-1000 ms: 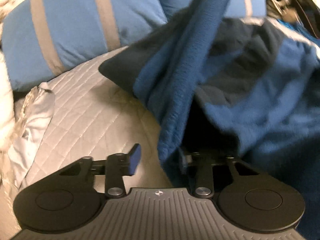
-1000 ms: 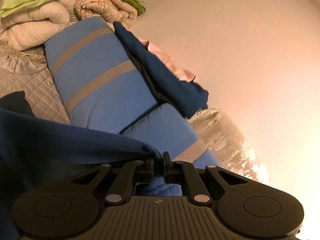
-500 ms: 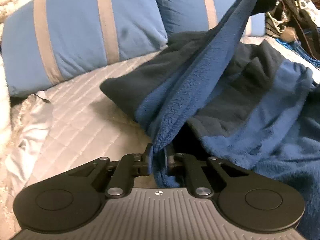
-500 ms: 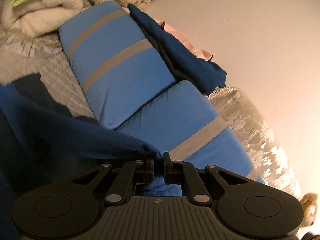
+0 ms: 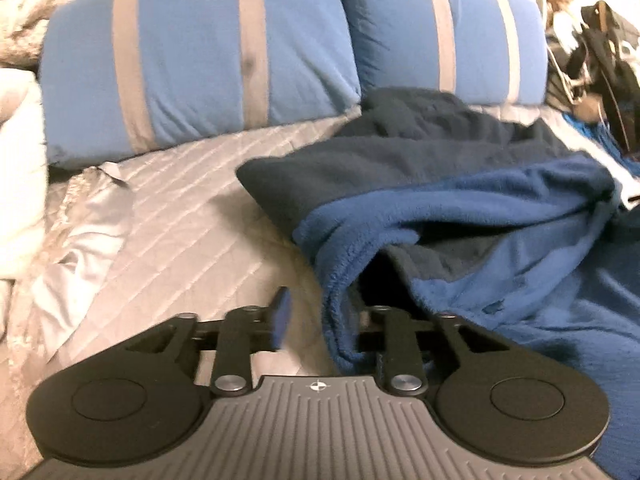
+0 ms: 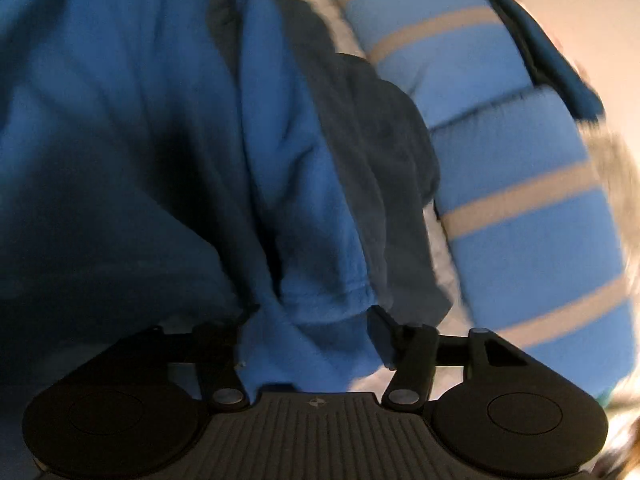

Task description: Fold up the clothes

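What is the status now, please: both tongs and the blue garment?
Left tongs open, garment edge between them. Right tongs open, cloth bunched between. Blue fleece garment heaped on the bed, unfolded. Striped pillows behind.

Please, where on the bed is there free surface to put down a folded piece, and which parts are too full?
Free: the grey quilt, bordered by the striped pillows behind, the blue fleece garment on the right and crumpled silver fabric on the left. Crowded: the right side under the fleece, and the far right corner with dark clutter.
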`<state>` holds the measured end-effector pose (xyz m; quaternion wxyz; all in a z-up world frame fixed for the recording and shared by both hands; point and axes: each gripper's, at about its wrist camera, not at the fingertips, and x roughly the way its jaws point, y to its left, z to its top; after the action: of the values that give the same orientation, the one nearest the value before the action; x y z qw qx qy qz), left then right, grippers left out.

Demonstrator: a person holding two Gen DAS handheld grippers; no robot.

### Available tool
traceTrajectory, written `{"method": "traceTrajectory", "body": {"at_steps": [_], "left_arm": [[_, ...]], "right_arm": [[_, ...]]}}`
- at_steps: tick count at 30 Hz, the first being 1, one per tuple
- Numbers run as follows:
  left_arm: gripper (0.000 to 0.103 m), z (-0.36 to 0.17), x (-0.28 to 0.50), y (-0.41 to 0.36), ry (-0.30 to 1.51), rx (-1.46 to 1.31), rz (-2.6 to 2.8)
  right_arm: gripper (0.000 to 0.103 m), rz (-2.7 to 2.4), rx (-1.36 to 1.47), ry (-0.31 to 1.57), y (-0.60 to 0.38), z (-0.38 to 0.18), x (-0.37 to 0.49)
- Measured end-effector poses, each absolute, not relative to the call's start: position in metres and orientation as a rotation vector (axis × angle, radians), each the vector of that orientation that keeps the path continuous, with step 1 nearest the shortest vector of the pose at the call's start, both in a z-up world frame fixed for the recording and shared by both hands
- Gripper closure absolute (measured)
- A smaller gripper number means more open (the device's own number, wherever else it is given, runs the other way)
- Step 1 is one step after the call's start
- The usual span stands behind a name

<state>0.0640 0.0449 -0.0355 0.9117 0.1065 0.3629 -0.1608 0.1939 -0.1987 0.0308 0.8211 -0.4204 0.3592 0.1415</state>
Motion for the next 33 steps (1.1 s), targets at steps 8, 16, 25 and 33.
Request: {"method": "traceTrajectory", "body": {"at_steps": [8,16,25,33], "left_arm": [[0.043,-0.019,0.056,0.043,0.715,0.154,-0.293],[0.043,-0.013,0.053,0.034,0.707,0.112,-0.262],[0.043,-0.014,0.053,0.039,0.713,0.064,-0.241],[0.043,-0.016,0.053,0.044,0.719,0.022,-0.224]], "right_arm": [[0.043,0.243,-0.727,0.707,-0.204,0.036,0.209],[0.099,0.321,-0.668,0.783,-0.203,0.026,0.234],[0.101,0.391,-0.690,0.890,-0.216,0.046,0.216],[0.028,0.280,-0.194,0.868,-0.262,0.052,0.236]]}}
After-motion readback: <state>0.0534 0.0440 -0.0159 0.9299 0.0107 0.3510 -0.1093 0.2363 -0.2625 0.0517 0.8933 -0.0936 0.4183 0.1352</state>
